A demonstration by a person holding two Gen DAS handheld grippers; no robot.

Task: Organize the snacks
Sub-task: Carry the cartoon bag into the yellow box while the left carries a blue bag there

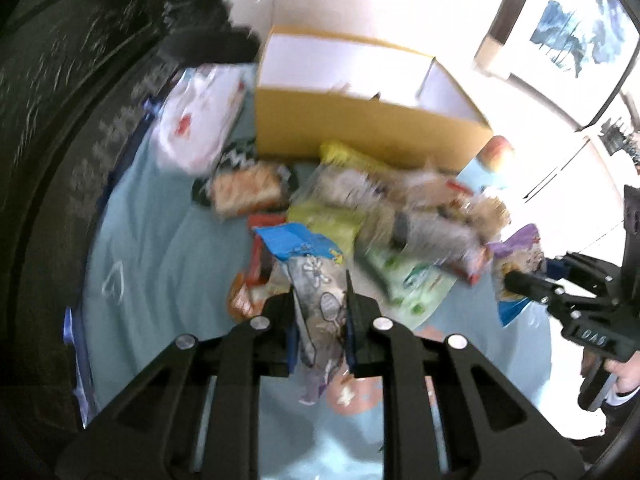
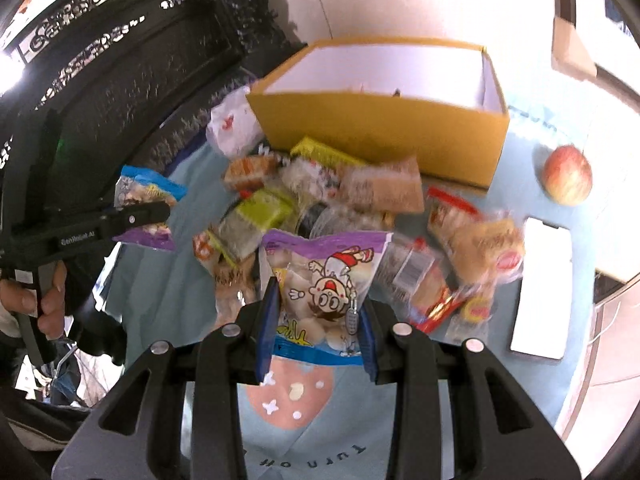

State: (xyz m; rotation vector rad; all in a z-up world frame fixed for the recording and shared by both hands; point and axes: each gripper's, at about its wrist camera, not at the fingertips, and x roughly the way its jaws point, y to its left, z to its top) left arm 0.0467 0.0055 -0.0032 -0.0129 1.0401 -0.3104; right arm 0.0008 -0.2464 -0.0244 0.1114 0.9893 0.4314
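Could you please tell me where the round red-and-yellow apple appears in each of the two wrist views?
Left wrist: the round red-and-yellow apple sits upper right, blurred, just past the right end of the open yellow cardboard box.
Right wrist: the apple sits at the right, on the pale blue cloth.
Shared landmark: the box, left of the apple in both.

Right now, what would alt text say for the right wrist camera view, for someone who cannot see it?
The right gripper holds a purple-topped cartoon snack bag above a pile of wrapped snacks on a light blue cloth. Behind stands an open yellow box, with an apple to its right. At left, the left gripper holds a similar bag.
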